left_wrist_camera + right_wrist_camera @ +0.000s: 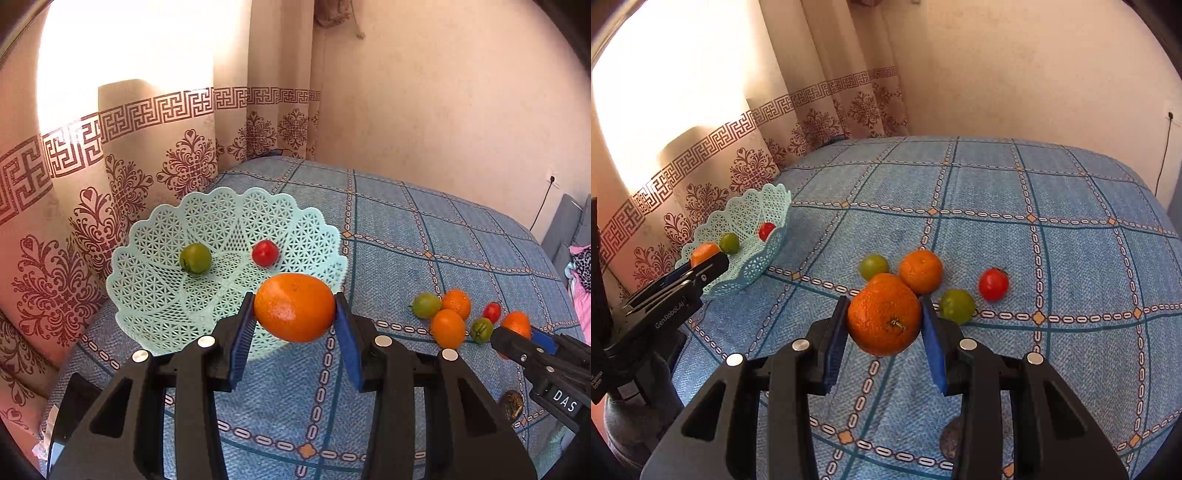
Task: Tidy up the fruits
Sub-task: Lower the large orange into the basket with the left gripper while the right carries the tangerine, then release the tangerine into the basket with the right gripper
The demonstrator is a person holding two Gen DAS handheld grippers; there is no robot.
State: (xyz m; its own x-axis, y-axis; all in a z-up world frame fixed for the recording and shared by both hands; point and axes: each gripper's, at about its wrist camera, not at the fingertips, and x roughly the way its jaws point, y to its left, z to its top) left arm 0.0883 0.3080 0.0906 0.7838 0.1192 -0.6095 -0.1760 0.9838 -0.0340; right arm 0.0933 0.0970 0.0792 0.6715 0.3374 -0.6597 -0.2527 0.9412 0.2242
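Observation:
My left gripper [294,308] is shut on an orange [294,306], held just over the near rim of the mint lattice basket [155,280]. Inside the basket lie a green fruit [195,258] and a red tomato [265,253]. My right gripper [884,317] is shut on another orange [884,315], lifted above the blue checked cloth. On the cloth behind it rest an orange [921,271], two green fruits [873,266] [956,305] and a red tomato [993,284]. The left wrist view shows the right gripper [517,330] at far right beside that fruit cluster.
The blue checked cloth [1052,258] covers a bed or table with patterned curtains [74,206] close behind the basket. A wall socket and cable [552,184] are at the right wall. A dark round spot [951,439] marks the cloth near my right gripper.

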